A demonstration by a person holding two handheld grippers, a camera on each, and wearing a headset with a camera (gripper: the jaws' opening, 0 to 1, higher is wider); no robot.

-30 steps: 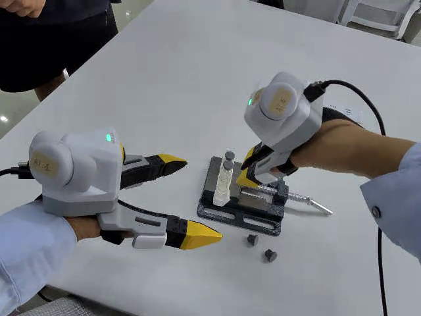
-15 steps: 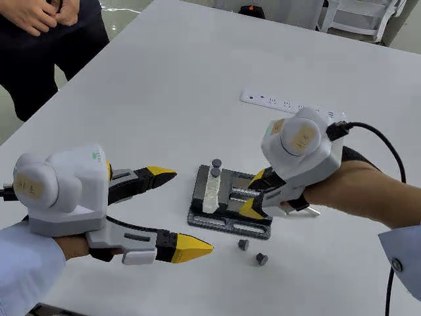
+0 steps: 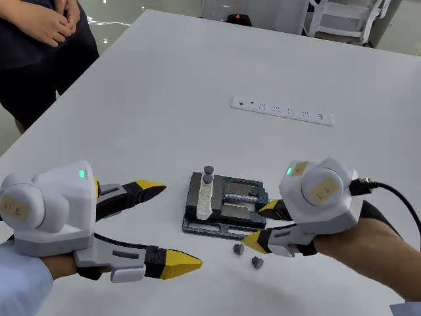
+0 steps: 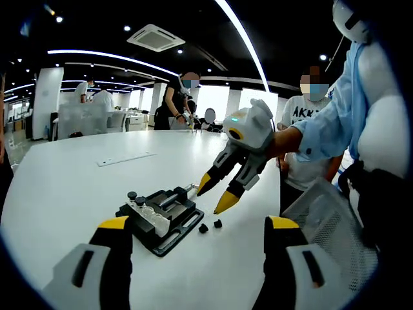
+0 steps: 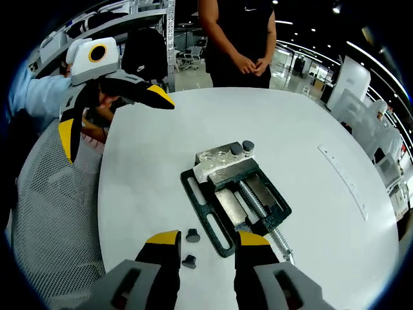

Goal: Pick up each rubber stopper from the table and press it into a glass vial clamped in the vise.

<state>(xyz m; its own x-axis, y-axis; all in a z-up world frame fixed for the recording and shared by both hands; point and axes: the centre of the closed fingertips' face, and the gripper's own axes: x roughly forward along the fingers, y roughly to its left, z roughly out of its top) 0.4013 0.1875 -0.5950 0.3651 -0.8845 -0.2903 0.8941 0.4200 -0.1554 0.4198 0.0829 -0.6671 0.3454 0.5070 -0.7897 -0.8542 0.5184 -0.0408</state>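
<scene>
A dark vise (image 3: 227, 209) stands mid-table and clamps clear glass vials (image 3: 204, 197) at its left end. Two grey stoppers (image 3: 208, 174) sit in the vial tops. Two loose stoppers (image 3: 238, 249) lie on the table just in front of the vise. My right gripper (image 3: 258, 225) hangs open and empty right beside them; in the right gripper view its jaws (image 5: 208, 240) frame the loose stoppers (image 5: 192, 236) with the vise (image 5: 232, 194) ahead. My left gripper (image 3: 168, 225) is open and empty, left of the vise. In the left gripper view the vise (image 4: 161, 216), stoppers (image 4: 203, 228) and right gripper (image 4: 215, 197) lie ahead.
A white power strip (image 3: 281, 110) lies farther back on the white table (image 3: 151, 105). A person in dark clothes (image 3: 39, 39) stands at the far left corner. The vise's screw handle (image 5: 279, 242) sticks out toward my right gripper.
My right gripper has drawn back from the vise and come down toward the near side, next to the loose stoppers. The left gripper has stayed open in about the same place. The head camera has shifted.
</scene>
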